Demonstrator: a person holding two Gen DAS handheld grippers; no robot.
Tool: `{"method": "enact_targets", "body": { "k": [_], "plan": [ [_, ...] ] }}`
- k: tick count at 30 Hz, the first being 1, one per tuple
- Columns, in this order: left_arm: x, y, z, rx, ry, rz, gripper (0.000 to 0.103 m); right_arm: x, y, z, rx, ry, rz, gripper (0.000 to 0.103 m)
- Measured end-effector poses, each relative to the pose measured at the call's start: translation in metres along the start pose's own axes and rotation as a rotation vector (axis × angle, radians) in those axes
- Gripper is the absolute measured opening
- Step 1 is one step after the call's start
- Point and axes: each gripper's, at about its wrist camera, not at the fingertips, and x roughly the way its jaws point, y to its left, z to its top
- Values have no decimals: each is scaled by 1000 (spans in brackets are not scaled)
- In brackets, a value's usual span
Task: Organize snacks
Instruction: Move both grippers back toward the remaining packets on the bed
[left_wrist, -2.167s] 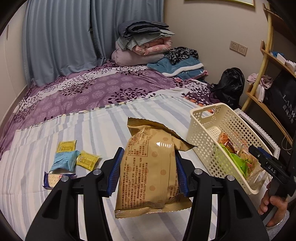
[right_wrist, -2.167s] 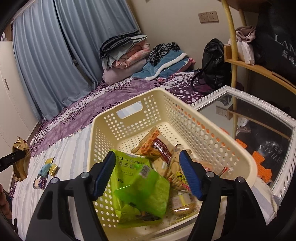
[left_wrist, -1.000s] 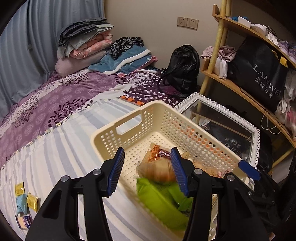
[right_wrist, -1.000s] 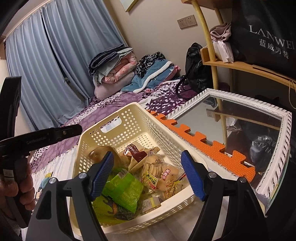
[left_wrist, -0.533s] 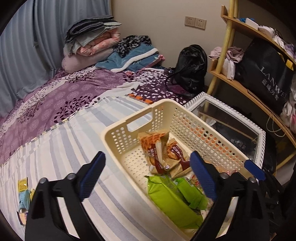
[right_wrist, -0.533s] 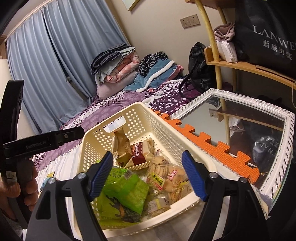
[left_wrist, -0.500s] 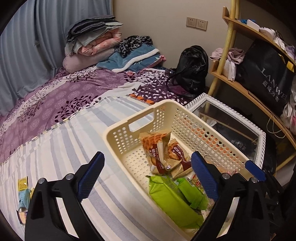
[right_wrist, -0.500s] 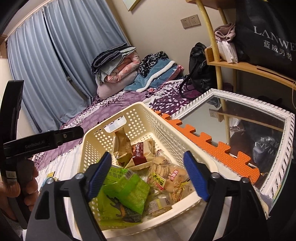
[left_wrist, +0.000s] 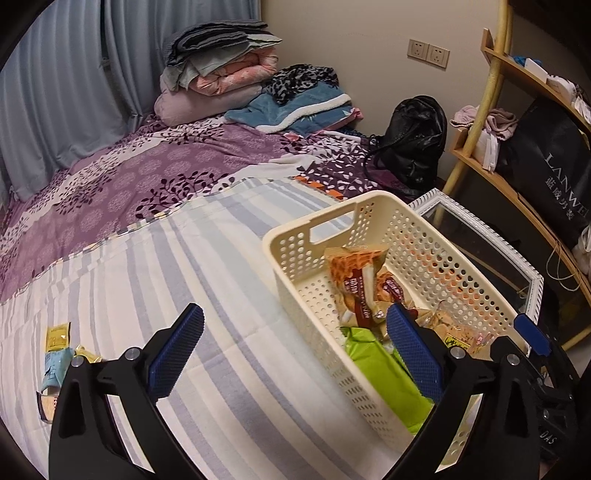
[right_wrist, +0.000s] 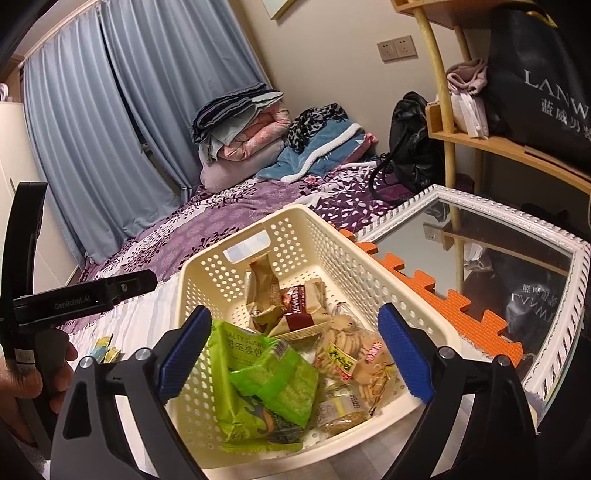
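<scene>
A cream perforated basket (left_wrist: 436, 254) (right_wrist: 354, 266) sits on the striped bed sheet and holds several snacks: green seaweed packs (right_wrist: 258, 373) (left_wrist: 380, 373), a tan bread bag (right_wrist: 262, 291) (left_wrist: 354, 280), a cracker pack (right_wrist: 354, 358). My left gripper (left_wrist: 295, 345) is open and empty, above the sheet at the basket's left wall. My right gripper (right_wrist: 295, 354) is open and empty over the basket's near end. Small yellow and blue packets (left_wrist: 59, 350) (right_wrist: 105, 350) lie on the sheet to the left.
A white-framed mirror (right_wrist: 491, 251) and orange foam mat (right_wrist: 436, 291) lie right of the basket. A wooden shelf (right_wrist: 498, 144) with a black bag (right_wrist: 546, 74) stands at the right. Folded bedding (left_wrist: 225, 70) and a black backpack (left_wrist: 413, 136) lie at the back.
My left gripper carried the tan bread bag to the basket, opened and let it go inside. It has since swung left, so the loose packets show again. The right gripper stayed open.
</scene>
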Motion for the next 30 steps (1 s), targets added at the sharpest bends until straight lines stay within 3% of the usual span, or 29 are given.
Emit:
{"method": "enact_targets", "body": {
  "k": [3,16,30],
  "plan": [
    [-3,10,-4,-16,3,10,100,0,5,0,-7,5,5,95],
    [-19,60,-28,-120,-3,50,100,-8,42,-1,-67,-2,58,96],
    [-37,159,-76,-293,9,134,100,3,121,-19,-208,58,180,96]
  ]
}}
